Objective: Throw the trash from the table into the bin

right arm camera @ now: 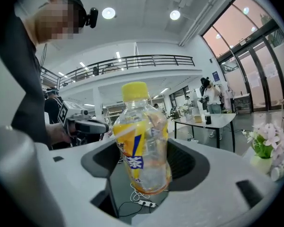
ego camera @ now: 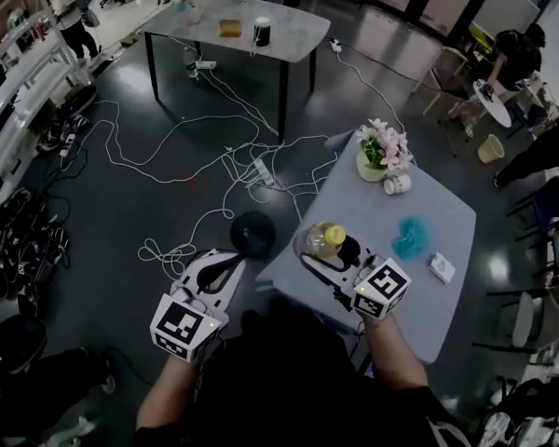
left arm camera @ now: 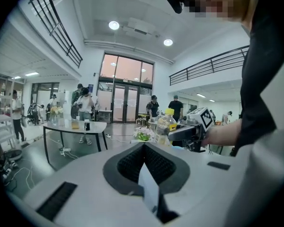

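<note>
Pinching bottle (right arm camera: 143, 141) btwn jaws: right hand-held gripper (ego camera: 322, 252); left hand-held gripper (left arm camera: 145, 173) pressed together.

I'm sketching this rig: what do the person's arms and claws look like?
Both the left claw and right claw have white shells with black ribbed pads, each carrying a cube of black-and-white square markers. The person wears a black top.

Potted flowers (ego camera: 382, 152), tangled floor cables (ego camera: 258, 169), far table (ego camera: 298, 26)
</note>
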Available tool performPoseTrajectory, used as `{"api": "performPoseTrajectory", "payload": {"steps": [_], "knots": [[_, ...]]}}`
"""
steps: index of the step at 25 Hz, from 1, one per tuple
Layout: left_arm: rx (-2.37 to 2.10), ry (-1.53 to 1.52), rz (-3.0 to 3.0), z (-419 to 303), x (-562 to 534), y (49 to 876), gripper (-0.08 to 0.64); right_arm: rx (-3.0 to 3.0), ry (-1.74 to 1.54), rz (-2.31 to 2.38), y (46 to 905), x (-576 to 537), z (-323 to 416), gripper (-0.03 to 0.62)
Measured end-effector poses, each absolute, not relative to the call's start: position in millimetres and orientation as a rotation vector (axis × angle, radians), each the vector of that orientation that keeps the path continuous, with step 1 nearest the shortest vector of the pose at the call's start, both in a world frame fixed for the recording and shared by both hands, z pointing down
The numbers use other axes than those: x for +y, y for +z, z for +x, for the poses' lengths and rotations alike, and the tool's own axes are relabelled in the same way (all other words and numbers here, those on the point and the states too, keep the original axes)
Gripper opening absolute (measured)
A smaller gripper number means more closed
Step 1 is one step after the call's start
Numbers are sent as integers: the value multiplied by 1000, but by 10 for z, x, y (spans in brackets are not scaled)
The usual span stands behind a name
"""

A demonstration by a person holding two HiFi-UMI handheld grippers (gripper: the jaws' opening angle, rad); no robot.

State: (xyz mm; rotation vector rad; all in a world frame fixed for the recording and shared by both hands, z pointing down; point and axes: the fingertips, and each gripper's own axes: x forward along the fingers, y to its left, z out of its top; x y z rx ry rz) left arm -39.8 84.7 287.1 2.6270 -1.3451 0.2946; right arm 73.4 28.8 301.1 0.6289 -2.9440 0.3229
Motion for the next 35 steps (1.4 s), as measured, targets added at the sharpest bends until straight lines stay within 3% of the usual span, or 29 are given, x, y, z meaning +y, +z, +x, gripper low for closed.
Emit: {"api": "performPoseTrajectory", "payload": {"steps": [11, 21, 35], "knots": [[-1534, 318, 2383, -885, 402, 3166, 12, -2910, 389, 301, 3529, -209, 157, 304], [-1529, 311, 2408, -1742, -445, 3623, 12, -2772, 535, 237, 4344, -793, -769, 304], [-1431, 373, 2382, -2705, -1297, 5860, 12, -2525, 634, 134, 6536, -1602, -1633, 304]]}}
